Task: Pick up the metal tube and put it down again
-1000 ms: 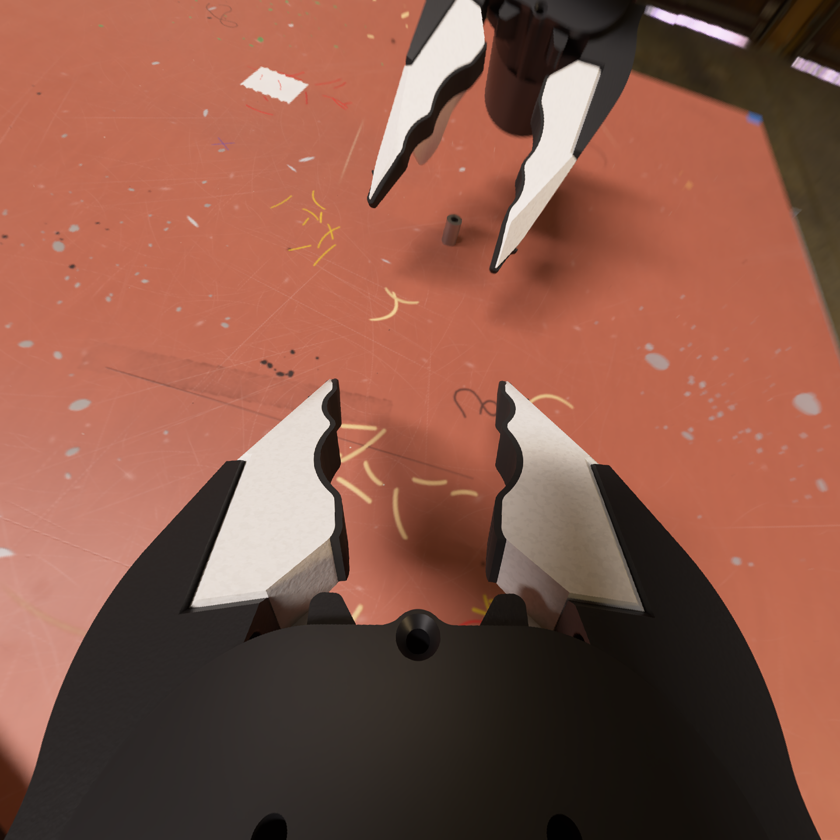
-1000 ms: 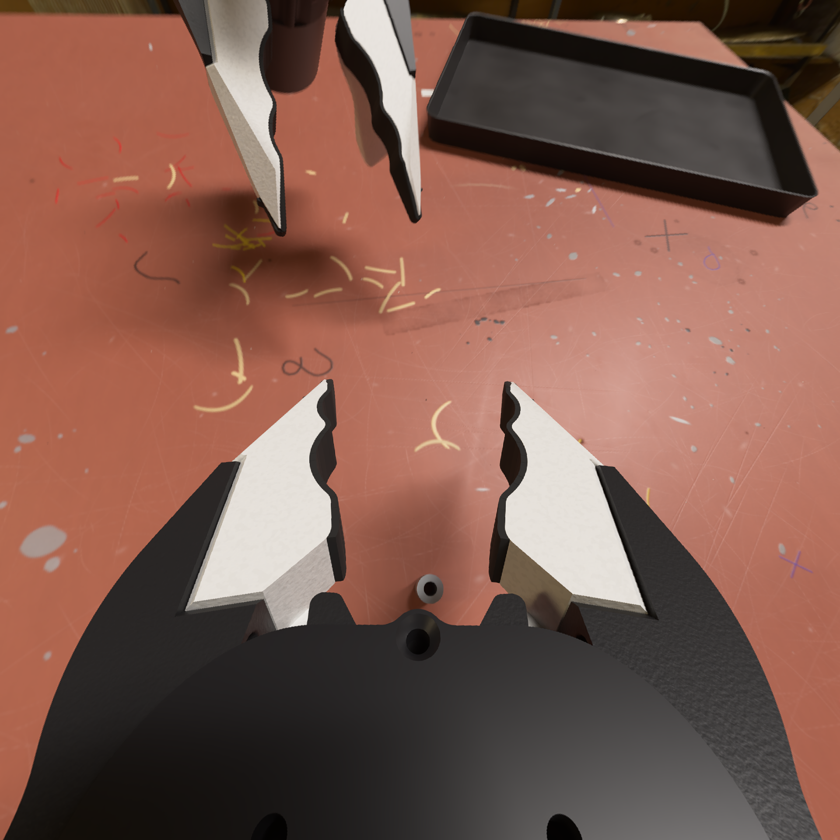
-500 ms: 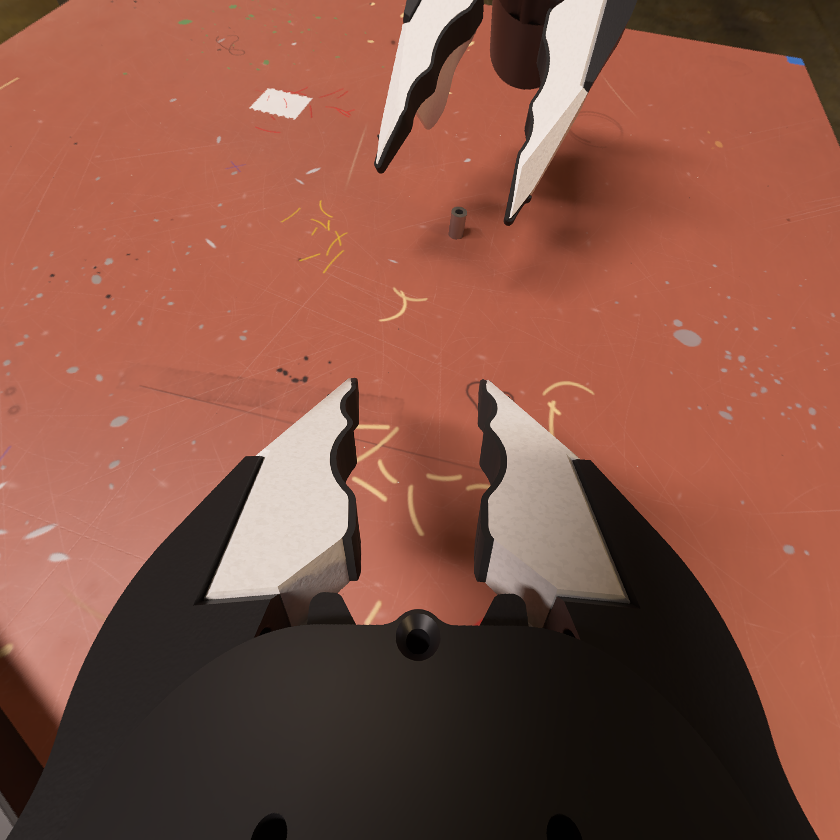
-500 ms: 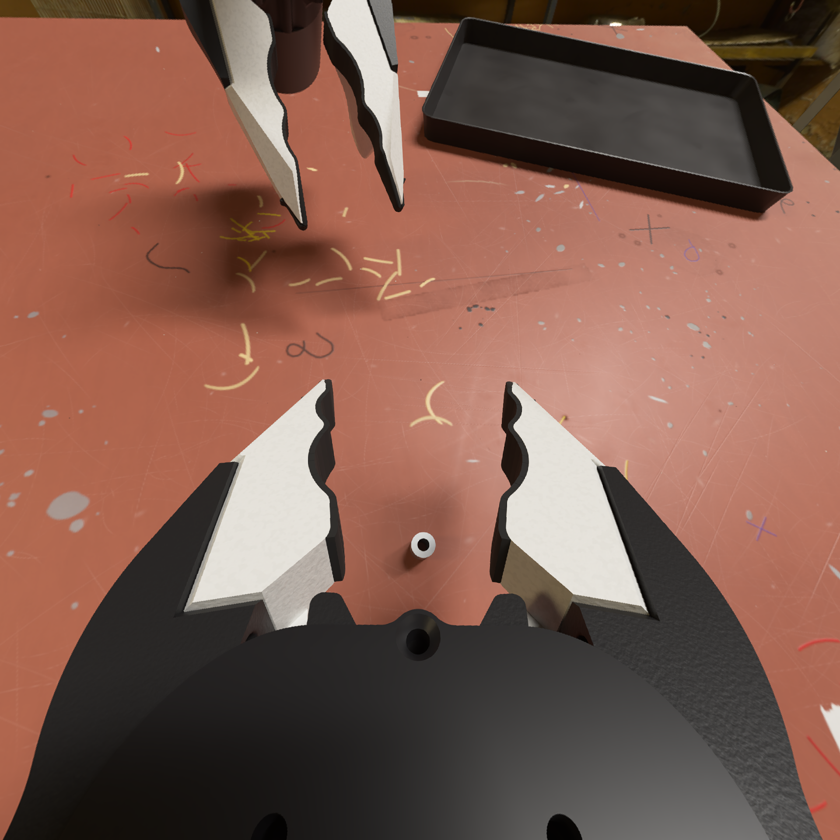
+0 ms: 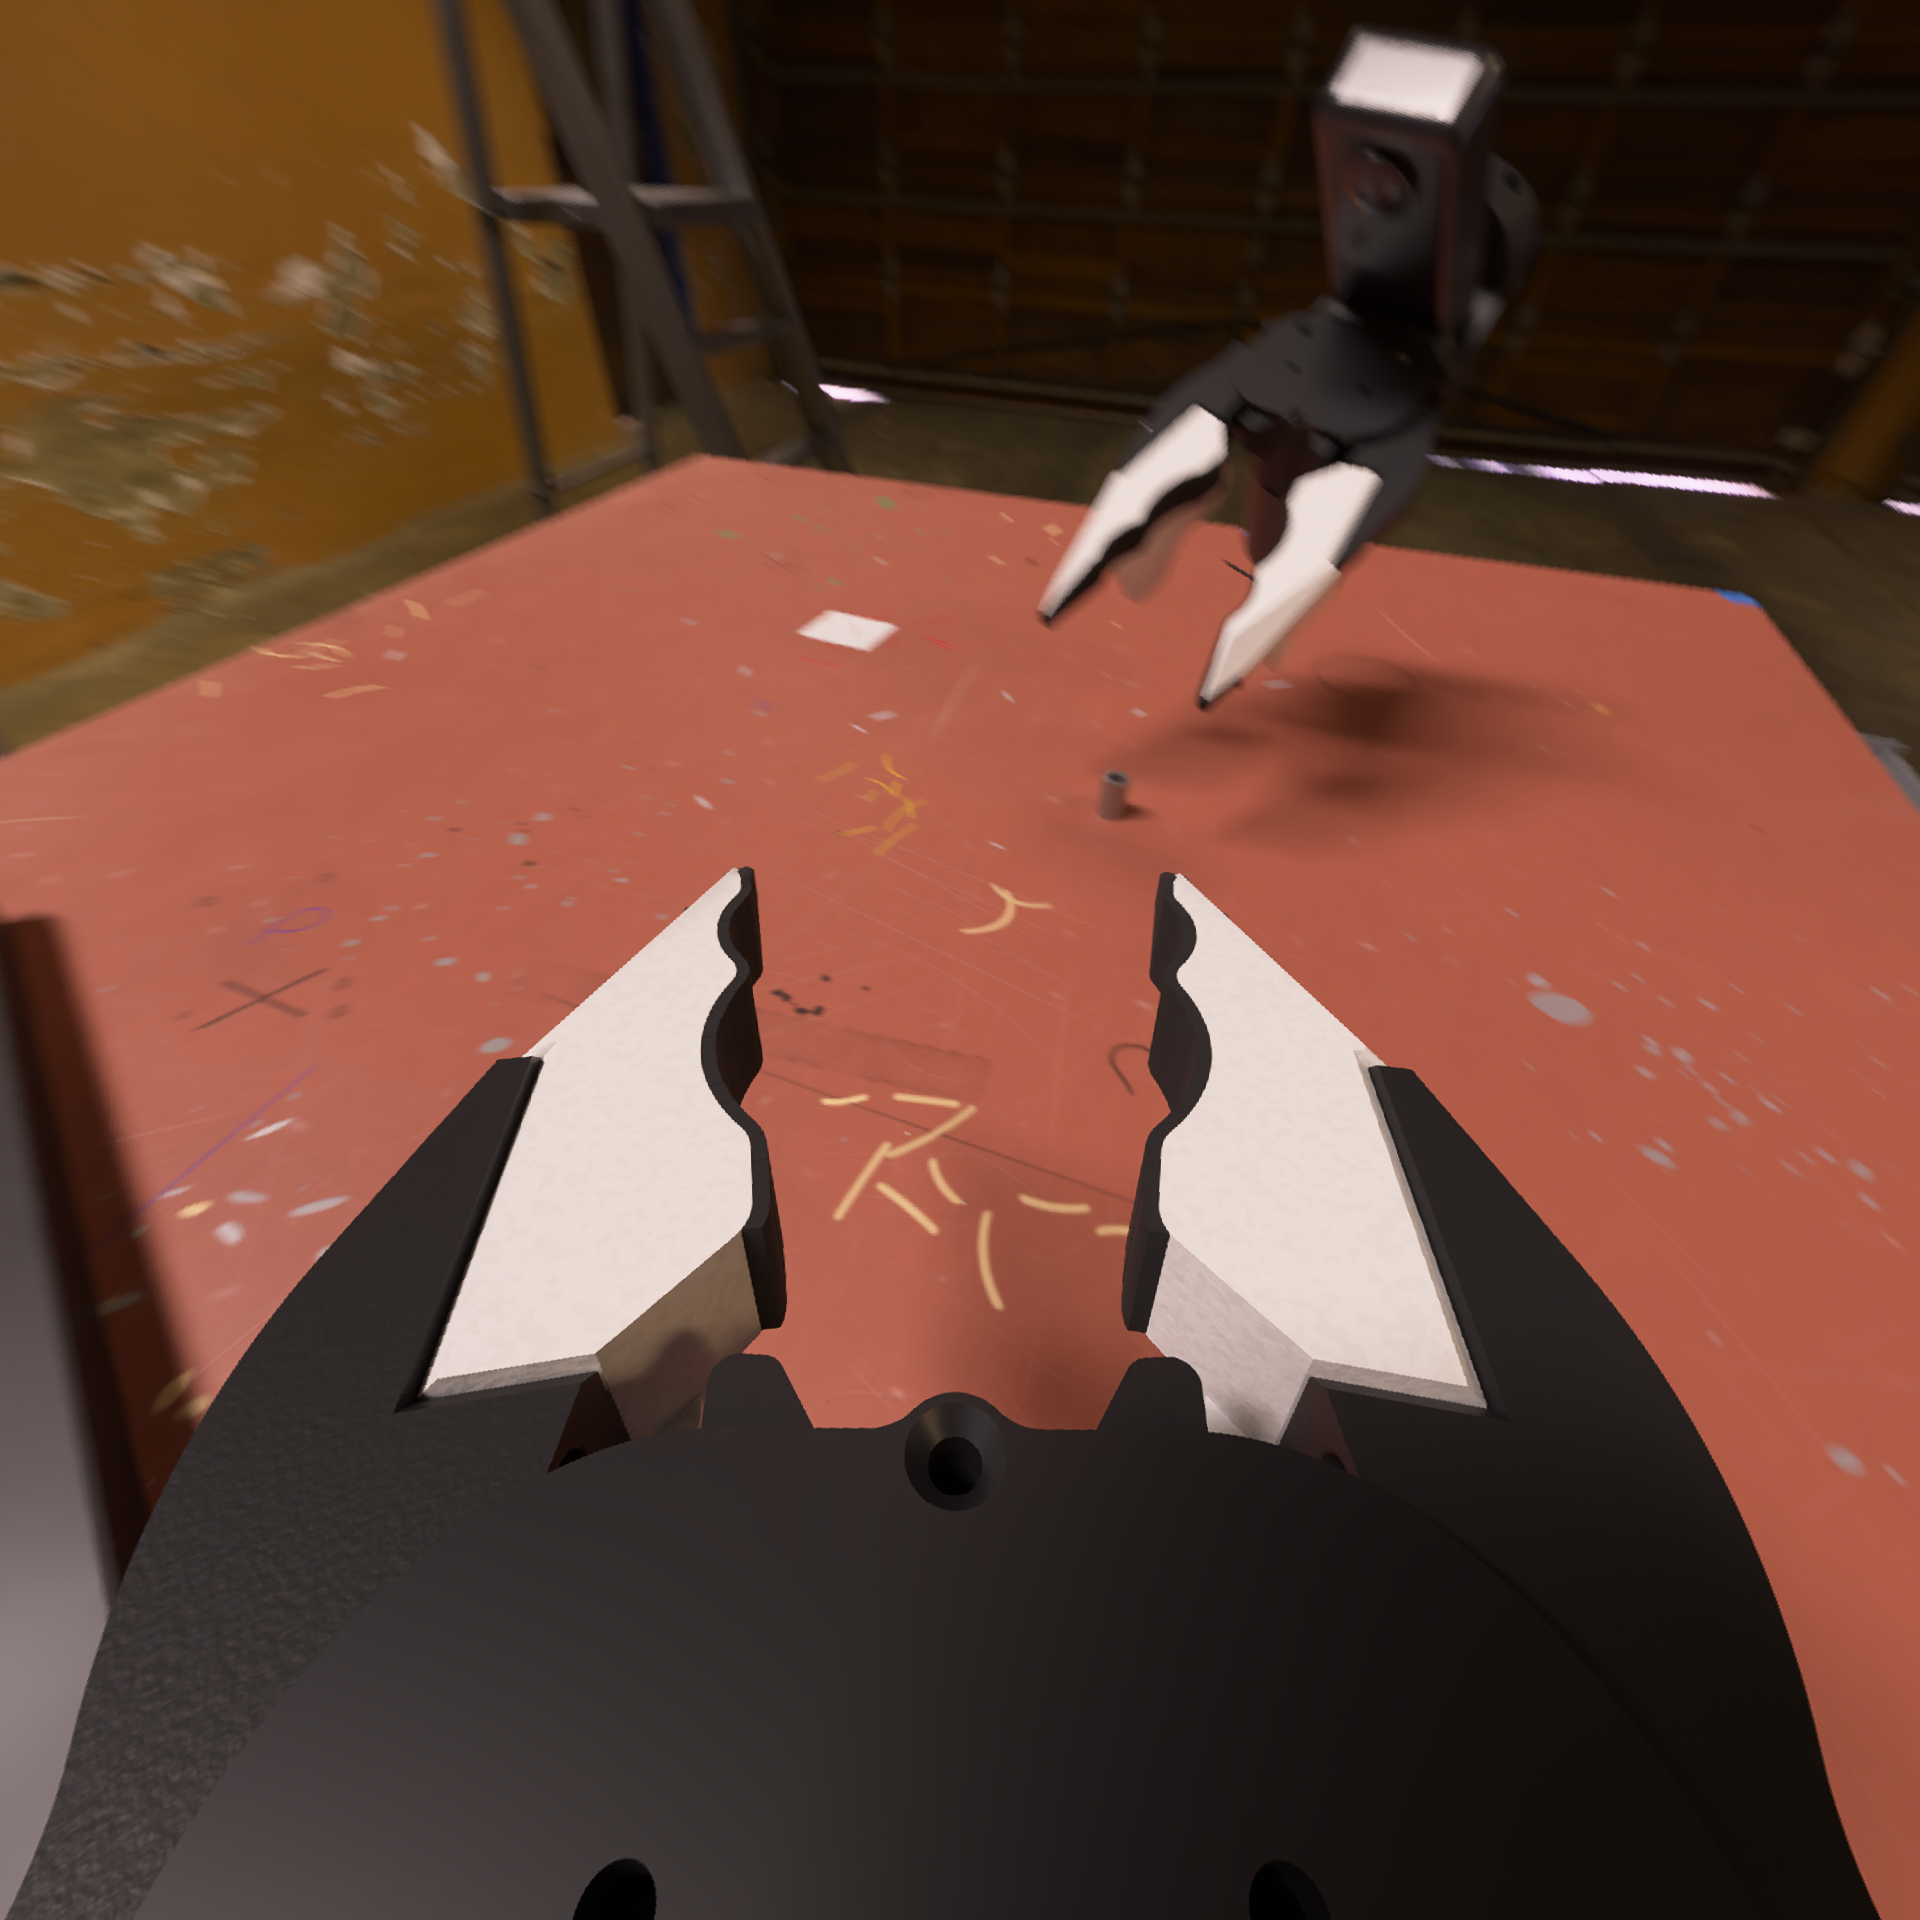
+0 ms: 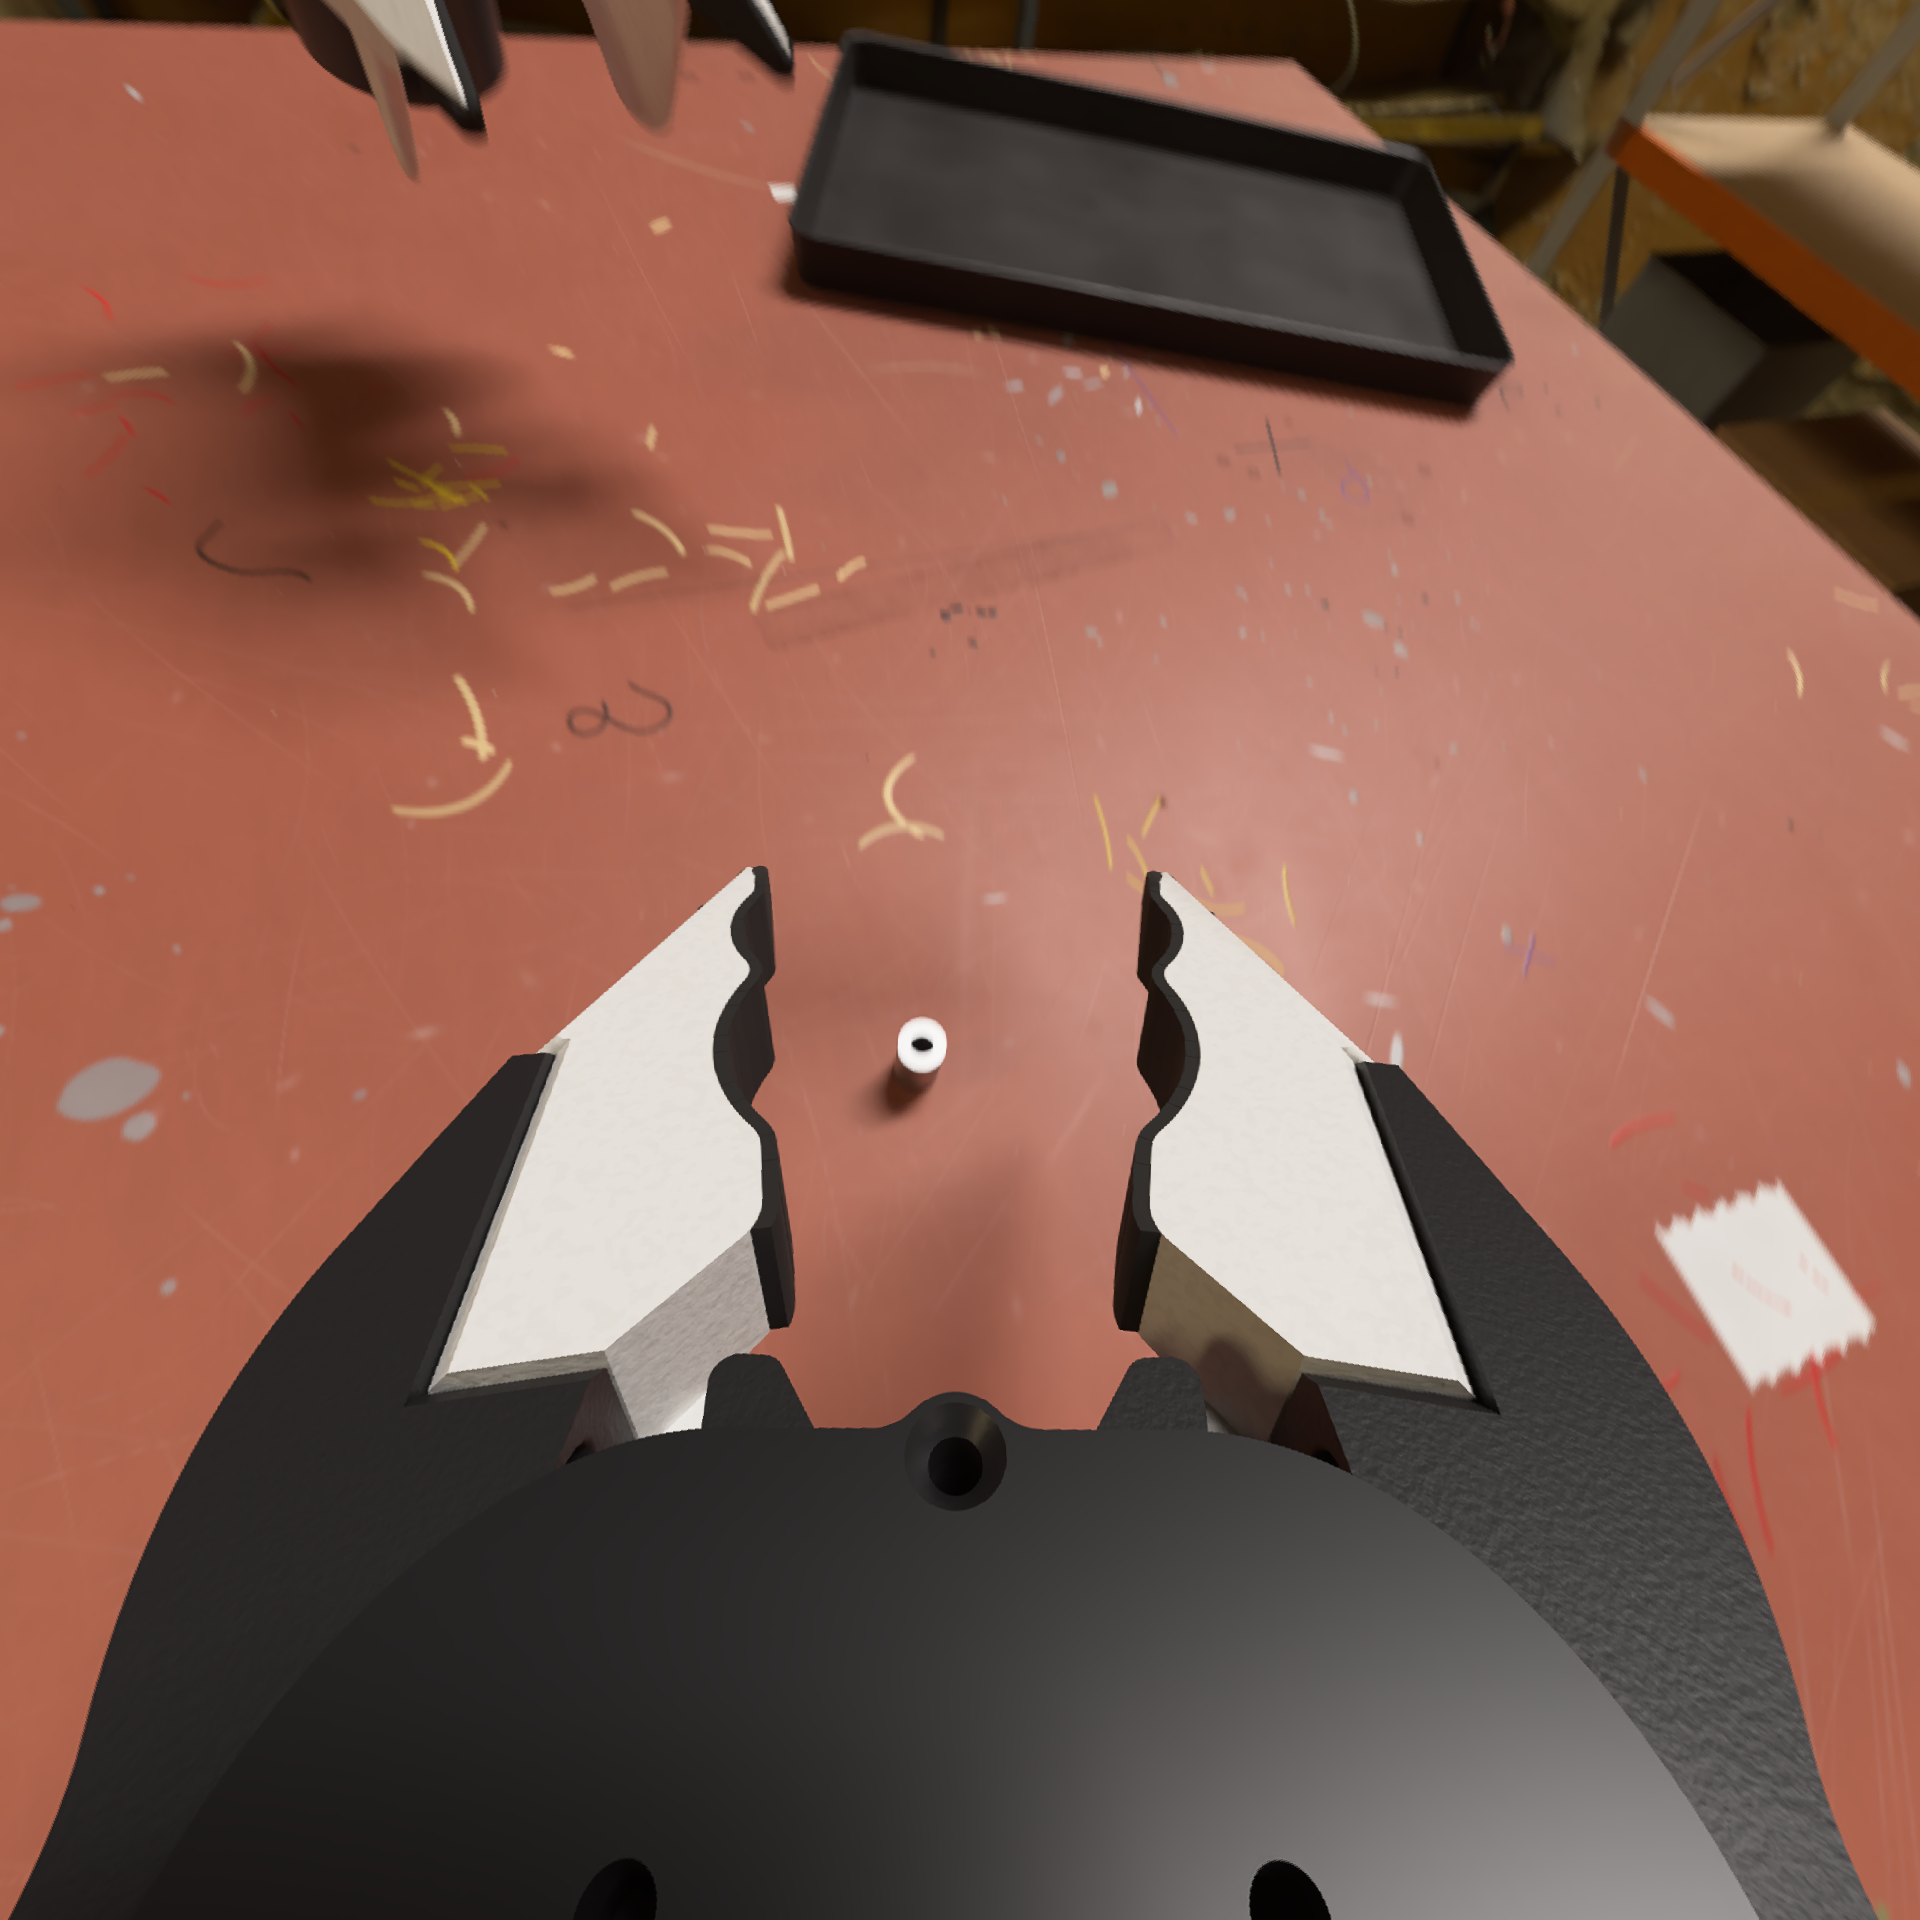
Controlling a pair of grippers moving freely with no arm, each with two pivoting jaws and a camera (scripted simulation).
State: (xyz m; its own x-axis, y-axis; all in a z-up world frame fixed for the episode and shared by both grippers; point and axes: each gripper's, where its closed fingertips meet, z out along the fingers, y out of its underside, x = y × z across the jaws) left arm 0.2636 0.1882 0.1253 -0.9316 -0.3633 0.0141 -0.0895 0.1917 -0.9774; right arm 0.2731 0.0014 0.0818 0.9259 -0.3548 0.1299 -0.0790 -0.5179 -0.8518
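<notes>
The metal tube [image 5: 1115, 795] is a small grey cylinder that stands upright on the red table. In the right wrist view it [image 6: 921, 1049] shows end-on, between my right fingers but well below them. My right gripper [image 6: 954, 878] is open and empty, above the tube; it also shows far off in the left wrist view [image 5: 1127, 660]. My left gripper [image 5: 954, 878] is open and empty, high over the near part of the table, far from the tube. Its fingertips [image 6: 400, 145] show at the top left of the right wrist view.
A black shallow tray [image 6: 1143, 223] lies at the far right of the table in the right wrist view. A white paper scrap [image 6: 1766, 1283] lies right of my right gripper; it also shows in the left wrist view [image 5: 847, 630]. Table edges and a metal frame [image 5: 644, 249] lie beyond.
My left gripper has opened wider, risen and tilted up, so the room beyond the table shows. My right gripper has risen and drawn back; the tube stays on the table and shows farther forward between its fingers.
</notes>
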